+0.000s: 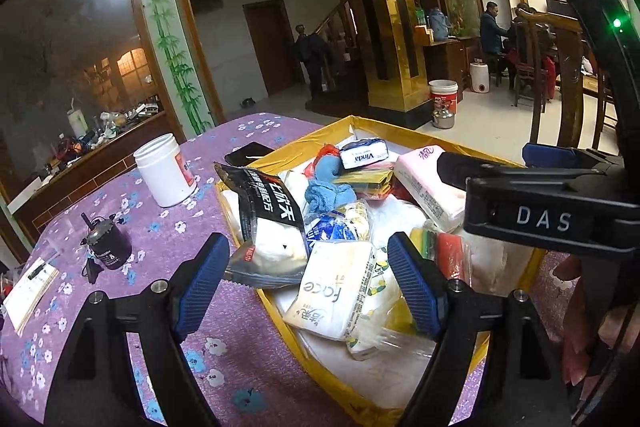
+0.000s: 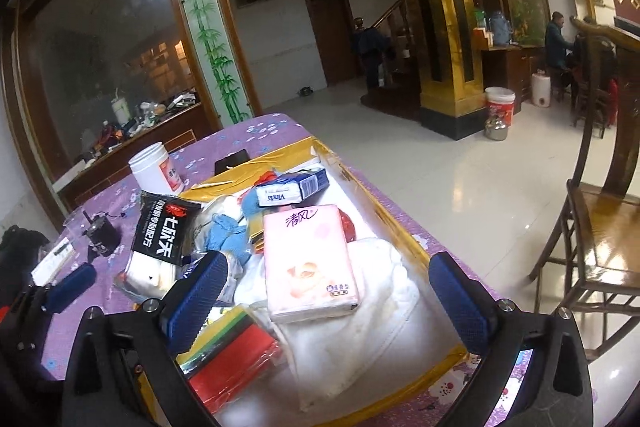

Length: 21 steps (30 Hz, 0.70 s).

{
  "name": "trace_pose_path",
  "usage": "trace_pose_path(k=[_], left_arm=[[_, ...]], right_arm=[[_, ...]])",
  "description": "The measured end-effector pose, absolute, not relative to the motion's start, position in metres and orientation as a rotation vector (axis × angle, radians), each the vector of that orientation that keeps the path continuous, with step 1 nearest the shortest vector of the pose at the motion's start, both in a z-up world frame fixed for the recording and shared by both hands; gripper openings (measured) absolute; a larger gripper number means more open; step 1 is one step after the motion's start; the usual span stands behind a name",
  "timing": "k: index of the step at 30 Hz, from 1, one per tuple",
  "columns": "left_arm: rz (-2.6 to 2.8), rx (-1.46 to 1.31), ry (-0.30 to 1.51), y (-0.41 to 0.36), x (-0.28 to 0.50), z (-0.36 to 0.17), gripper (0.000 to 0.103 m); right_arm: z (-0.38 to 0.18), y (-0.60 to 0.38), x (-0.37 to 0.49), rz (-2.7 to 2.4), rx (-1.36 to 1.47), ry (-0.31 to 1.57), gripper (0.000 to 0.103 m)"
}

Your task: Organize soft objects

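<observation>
A gold-rimmed box [image 1: 280, 311] [image 2: 408, 231] on the purple flowered table holds a heap of soft things. Among them are a pink tissue pack [image 2: 308, 263] [image 1: 428, 187], a white "face" tissue pack [image 1: 328, 291], a blue-white Vinda pack [image 1: 362, 154] [image 2: 290, 187], a black-and-silver pouch [image 1: 268, 223] [image 2: 160, 243], a blue knitted piece [image 1: 328, 187] [image 2: 226, 235], a white cloth [image 2: 372, 311] and red-green sponges [image 2: 232, 359]. My left gripper [image 1: 308, 287] is open over the face pack. My right gripper [image 2: 328, 299] is open over the pink pack; it also shows in the left wrist view [image 1: 540, 203].
A white jar [image 1: 166, 175] [image 2: 154, 169], a black phone [image 1: 248, 153], a small dark device [image 1: 106, 245] and a paper booklet [image 1: 28, 291] lie on the table left of the box. A wooden chair [image 2: 600, 227] stands right of the table.
</observation>
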<state>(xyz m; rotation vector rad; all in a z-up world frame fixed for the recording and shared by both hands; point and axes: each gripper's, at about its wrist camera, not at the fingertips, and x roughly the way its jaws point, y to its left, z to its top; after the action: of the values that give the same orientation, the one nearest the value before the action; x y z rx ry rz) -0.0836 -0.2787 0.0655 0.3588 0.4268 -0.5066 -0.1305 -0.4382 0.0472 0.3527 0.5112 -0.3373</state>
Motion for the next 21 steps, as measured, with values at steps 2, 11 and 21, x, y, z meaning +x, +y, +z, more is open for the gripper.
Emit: trace_pose_path(k=[2, 11, 21], left_arm=[[-0.501, 0.357, 0.431, -0.279, -0.083, 0.066, 0.081], [-0.500, 0.336, 0.480, -0.262, -0.099, 0.072, 0.082], [-0.555, 0.190, 0.524, -0.218, -0.097, 0.065, 0.085]], right_arm=[[0.049, -0.435, -0.130, -0.347, 0.333, 0.508, 0.102], [0.056, -0.422, -0.139, -0.390, 0.266, 0.448, 0.103], [0.058, -0.402, -0.149, -0.386, 0.258, 0.435, 0.103]])
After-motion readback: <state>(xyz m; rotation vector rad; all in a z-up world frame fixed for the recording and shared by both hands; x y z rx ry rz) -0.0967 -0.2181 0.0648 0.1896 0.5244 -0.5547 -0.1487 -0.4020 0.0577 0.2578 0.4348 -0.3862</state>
